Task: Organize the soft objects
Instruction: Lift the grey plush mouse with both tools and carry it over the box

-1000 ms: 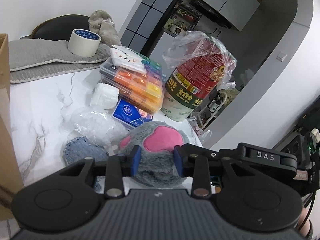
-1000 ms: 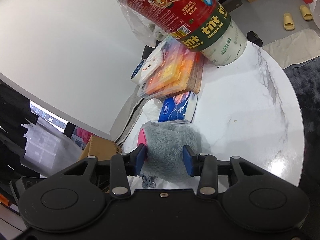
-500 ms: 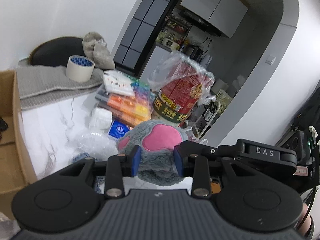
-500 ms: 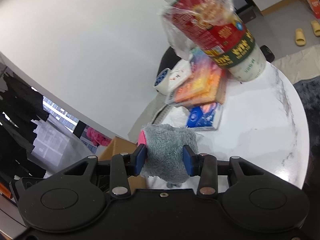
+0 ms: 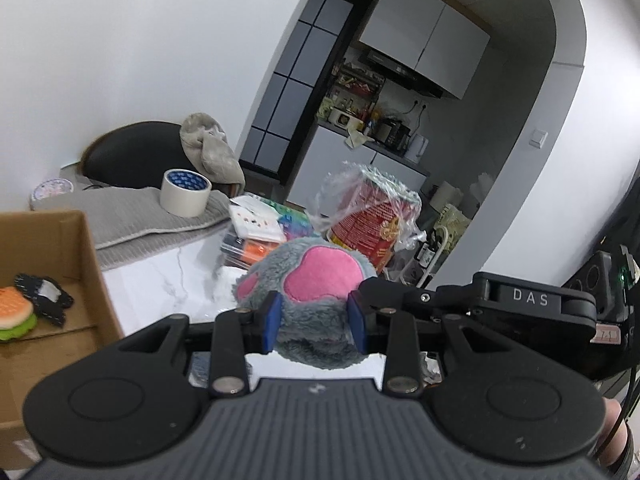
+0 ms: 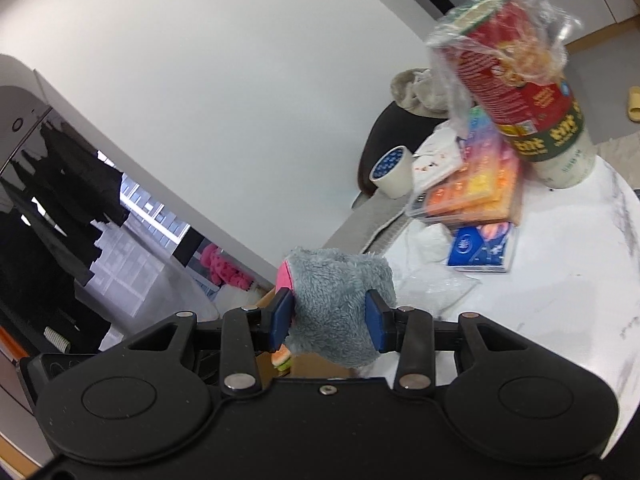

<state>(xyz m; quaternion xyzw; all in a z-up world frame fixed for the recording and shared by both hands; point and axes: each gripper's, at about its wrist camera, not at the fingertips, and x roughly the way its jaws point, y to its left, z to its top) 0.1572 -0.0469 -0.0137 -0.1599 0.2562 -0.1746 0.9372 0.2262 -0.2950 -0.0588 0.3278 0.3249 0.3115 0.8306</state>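
A grey plush paw with pink pads (image 5: 316, 280) is held in the air between both grippers. My left gripper (image 5: 314, 324) is shut on its near end. My right gripper (image 6: 330, 322) is shut on the same plush paw (image 6: 340, 300), seen from its grey fuzzy side. A cardboard box (image 5: 80, 264) stands to the left and holds a burger-shaped soft toy (image 5: 16, 314) and a dark fabric piece (image 5: 44, 296). The burger toy also shows under the right gripper (image 6: 281, 358).
On the marble table (image 6: 560, 288) are a wrapped red canister (image 6: 524, 92), a stack of coloured plastic cases (image 6: 476, 184), a blue tissue pack (image 6: 482, 246), a tape roll (image 5: 185, 192) on a grey towel (image 5: 132, 220), and crumpled clear plastic (image 6: 436, 280).
Both grippers have lifted the plush paw off the table and carried it left. The cardboard box and its contents have come into the left wrist view.
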